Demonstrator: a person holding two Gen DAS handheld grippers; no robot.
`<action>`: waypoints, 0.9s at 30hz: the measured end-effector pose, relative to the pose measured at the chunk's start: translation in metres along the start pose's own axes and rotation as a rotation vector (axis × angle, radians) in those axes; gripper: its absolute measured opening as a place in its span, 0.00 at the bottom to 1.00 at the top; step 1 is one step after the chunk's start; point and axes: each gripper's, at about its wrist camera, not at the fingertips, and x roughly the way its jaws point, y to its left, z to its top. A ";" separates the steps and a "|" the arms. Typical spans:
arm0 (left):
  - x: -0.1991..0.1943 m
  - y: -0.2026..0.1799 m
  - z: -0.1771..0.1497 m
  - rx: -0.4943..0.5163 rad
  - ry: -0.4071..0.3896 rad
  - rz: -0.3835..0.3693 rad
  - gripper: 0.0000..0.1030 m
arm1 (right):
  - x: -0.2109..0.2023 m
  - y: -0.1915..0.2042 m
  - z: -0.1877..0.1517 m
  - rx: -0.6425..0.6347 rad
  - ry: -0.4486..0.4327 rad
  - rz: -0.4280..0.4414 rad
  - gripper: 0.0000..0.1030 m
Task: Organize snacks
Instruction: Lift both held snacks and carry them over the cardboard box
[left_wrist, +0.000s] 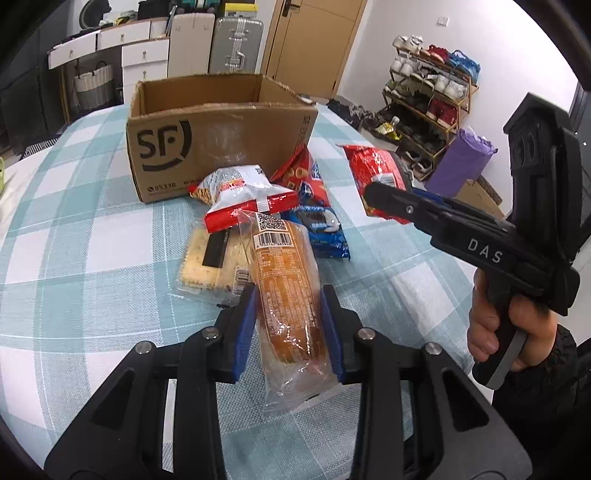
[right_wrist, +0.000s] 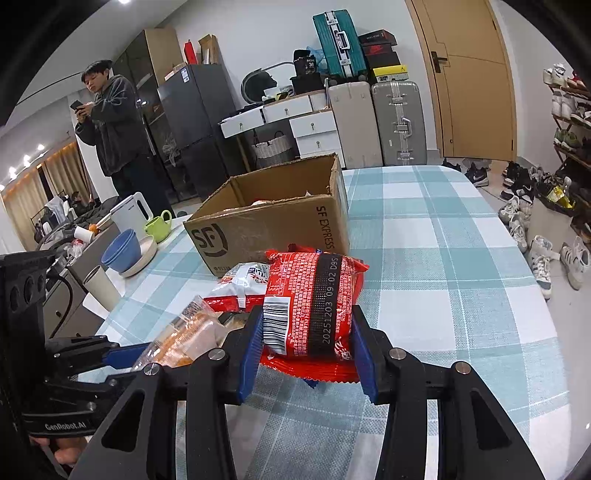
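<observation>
From the left wrist, the left gripper (left_wrist: 290, 328) is clenched on the wrapped bread roll (left_wrist: 286, 295) just above the snack pile (left_wrist: 280, 206); the slick film could slip out. From the right wrist, the right gripper (right_wrist: 306, 350) grips the red snack pack (right_wrist: 314, 306) before the cardboard box (right_wrist: 273, 221), and it could catch the rim

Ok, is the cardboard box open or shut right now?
Open: the cardboard box has its top flaps up, and both wrist views look straight into its interior.

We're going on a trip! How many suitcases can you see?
3: a teal suitcase on top, a beige suitcase and a silver suitcase side by side below. More may be hidden.
</observation>
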 end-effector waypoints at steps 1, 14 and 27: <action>-0.003 0.000 0.000 -0.004 -0.010 0.000 0.30 | -0.002 0.000 0.000 0.001 -0.005 -0.001 0.43; -0.041 0.033 0.027 -0.063 -0.140 0.060 0.30 | -0.016 0.008 0.012 -0.014 -0.050 0.015 0.43; -0.053 0.050 0.073 -0.070 -0.218 0.096 0.30 | 0.001 0.018 0.042 -0.061 -0.062 0.028 0.43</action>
